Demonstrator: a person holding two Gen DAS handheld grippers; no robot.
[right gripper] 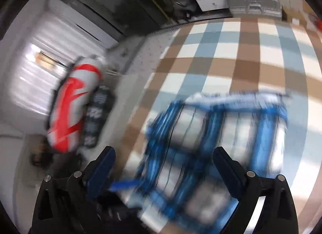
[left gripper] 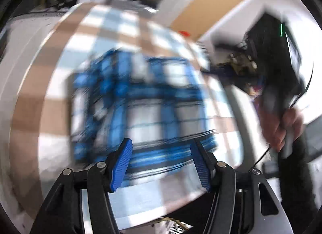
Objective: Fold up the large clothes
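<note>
Blue plaid shirt (left gripper: 138, 103) lies folded on the checked tabletop (left gripper: 66, 38), at 12 o'clock of both grippers. Left gripper (left gripper: 161, 163) fingers apart, empty; right gripper (right gripper: 164, 170) fingers wide, empty. The right gripper looks nearer the shirt; blur hides its long axis.

We see a bench (right gripper: 243, 67) covered in a cloth checked brown, pale blue and white. Directly on it lies a folded blue-and-white plaid garment (right gripper: 217, 133), roughly rectangular and flat, with checked cloth showing around it. Both views are blurred.
</note>
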